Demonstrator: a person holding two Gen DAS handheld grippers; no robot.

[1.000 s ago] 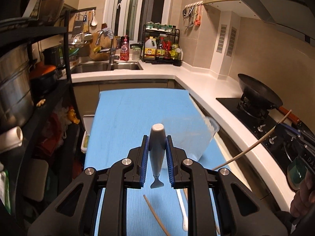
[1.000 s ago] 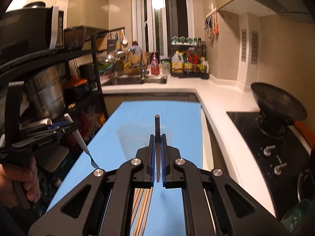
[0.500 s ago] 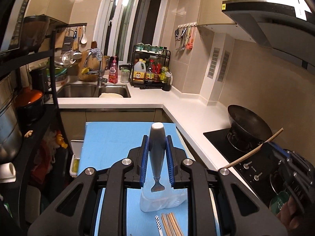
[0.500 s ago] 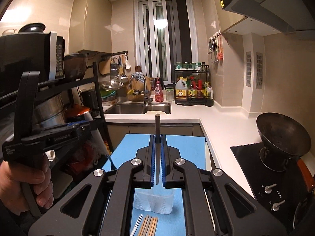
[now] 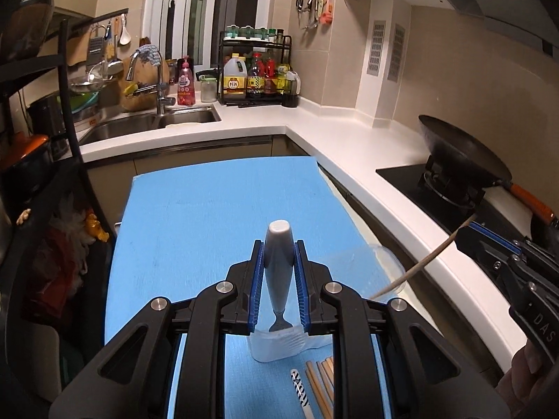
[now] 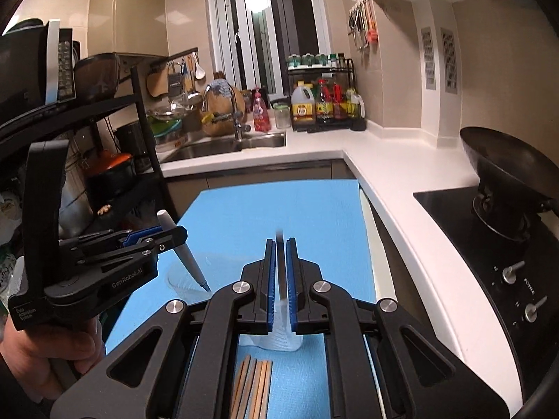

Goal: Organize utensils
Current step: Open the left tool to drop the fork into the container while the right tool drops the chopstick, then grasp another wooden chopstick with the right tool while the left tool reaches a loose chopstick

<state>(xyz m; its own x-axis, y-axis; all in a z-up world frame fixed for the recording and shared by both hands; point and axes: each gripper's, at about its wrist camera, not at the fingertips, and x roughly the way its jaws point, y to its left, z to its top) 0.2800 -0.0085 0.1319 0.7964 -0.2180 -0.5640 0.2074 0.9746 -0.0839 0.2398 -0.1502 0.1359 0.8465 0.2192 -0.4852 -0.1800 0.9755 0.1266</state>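
a grey-handled fork (image 5: 279,272) is held tight in the left gripper (image 5: 278,293), above the clear cup (image 5: 279,344) near the front edge of the blue mat (image 5: 209,216). a chopstick (image 6: 280,262) is pinched in the right gripper (image 6: 280,289), also over the cup. nothing looks dropped in yet. more chopsticks (image 6: 253,384) and a striped stick (image 5: 299,382) are left lying at the mat's front edge.

Black wok (image 5: 461,155) on stove, steel sink (image 5: 153,124), condiment rack (image 5: 256,70), white counter (image 5: 349,139)
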